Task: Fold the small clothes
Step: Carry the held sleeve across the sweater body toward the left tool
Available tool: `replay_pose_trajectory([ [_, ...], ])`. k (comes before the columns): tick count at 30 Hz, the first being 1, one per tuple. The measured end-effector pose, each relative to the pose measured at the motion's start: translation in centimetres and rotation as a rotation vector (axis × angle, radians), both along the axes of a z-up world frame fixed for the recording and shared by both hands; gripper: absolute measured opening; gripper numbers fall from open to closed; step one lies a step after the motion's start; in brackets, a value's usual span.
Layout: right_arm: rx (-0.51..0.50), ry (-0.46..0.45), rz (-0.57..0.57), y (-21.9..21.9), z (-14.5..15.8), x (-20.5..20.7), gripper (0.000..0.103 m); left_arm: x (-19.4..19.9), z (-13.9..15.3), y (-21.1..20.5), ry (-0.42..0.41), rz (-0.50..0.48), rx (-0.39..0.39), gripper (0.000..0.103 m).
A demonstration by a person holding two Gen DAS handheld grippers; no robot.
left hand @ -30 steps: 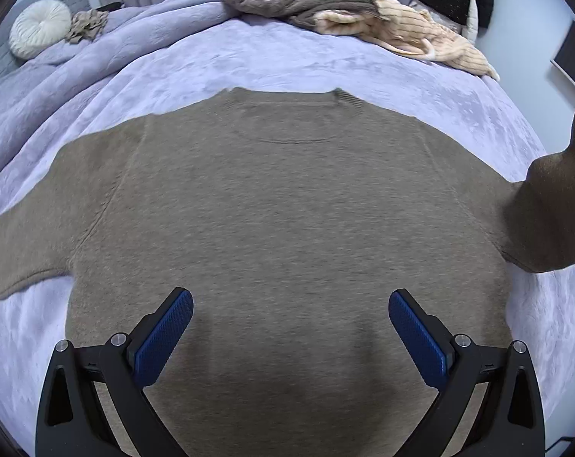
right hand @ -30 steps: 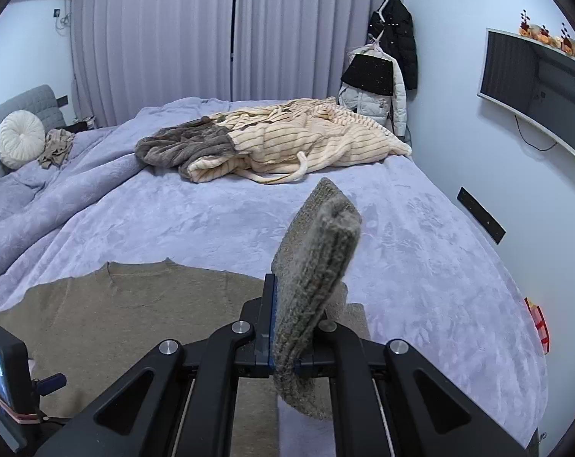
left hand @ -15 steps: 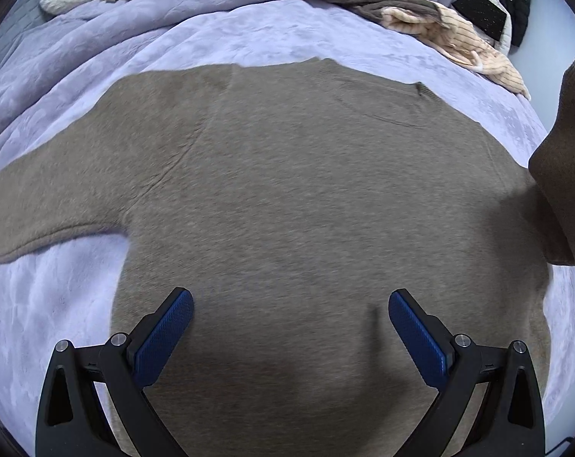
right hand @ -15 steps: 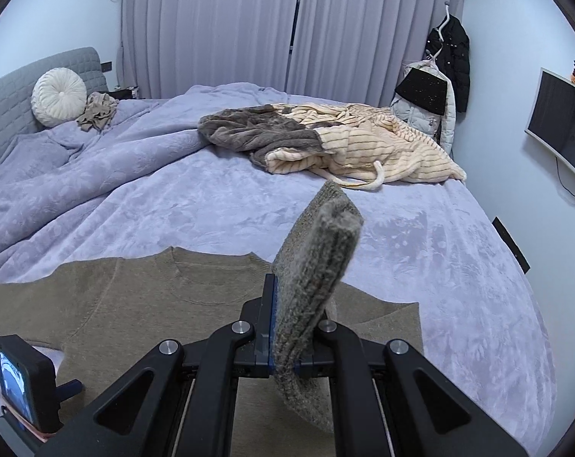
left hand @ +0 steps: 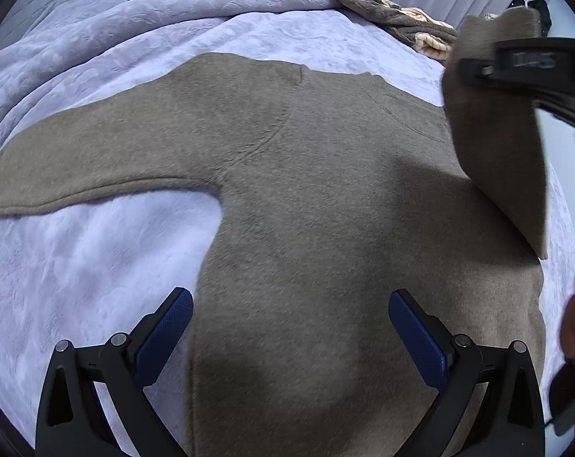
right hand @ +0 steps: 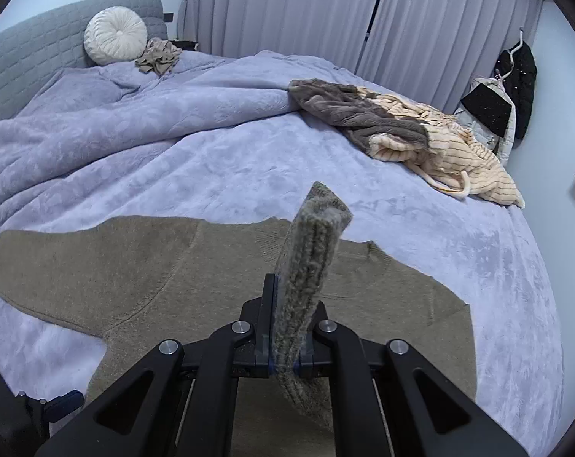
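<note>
A brown knit sweater (left hand: 325,205) lies flat on the lilac bedspread (left hand: 78,266), its left sleeve (left hand: 97,152) stretched out to the left. My left gripper (left hand: 290,327) is open and empty, hovering over the sweater's lower body. My right gripper (right hand: 291,327) is shut on the cuff of the right sleeve (right hand: 310,251) and holds it lifted above the sweater body (right hand: 173,266). In the left wrist view the lifted sleeve (left hand: 496,144) hangs at the right, over the sweater's right side.
A pile of brown and cream striped clothes (right hand: 401,137) lies at the far side of the bed. A round white cushion (right hand: 116,40) and a crumpled tan garment (right hand: 160,55) sit by the grey headboard (right hand: 28,61). Coats (right hand: 515,91) hang at the right wall.
My right gripper has carried the held sleeve leftward, over the sweater body. My left gripper has shifted left, so the left sleeve and bare bedspread now fill its left side.
</note>
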State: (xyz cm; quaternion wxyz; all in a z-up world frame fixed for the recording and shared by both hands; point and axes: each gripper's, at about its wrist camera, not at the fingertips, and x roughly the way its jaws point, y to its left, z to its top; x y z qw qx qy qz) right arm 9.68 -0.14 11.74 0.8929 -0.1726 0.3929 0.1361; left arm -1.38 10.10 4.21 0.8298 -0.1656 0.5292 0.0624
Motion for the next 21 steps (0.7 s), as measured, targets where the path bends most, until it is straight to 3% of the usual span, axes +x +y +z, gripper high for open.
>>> replay_pose_trajectory([
  [7, -0.040, 0.064, 0.026, 2.0, -3.1, 0.0, 0.006, -2.0, 0.4, 1.8, -0.004, 0.037, -0.012, 0.103],
  [16, -0.007, 0.148, 0.061, 4.2, -5.8, 1.1, 0.008, -3.4, 1.1, 2.9, -0.005, 0.069, -0.015, 0.103],
  [18, 0.035, 0.195, 0.091, 4.4, -6.0, 0.9, 0.012, -3.7, 1.4, 2.8, -0.004, 0.070, -0.011, 0.103],
  [21, 0.127, 0.232, 0.154, 4.4, -5.3, -0.2, 0.041, -4.3, 1.8, 2.5, -0.004, 0.069, -0.011, 0.103],
])
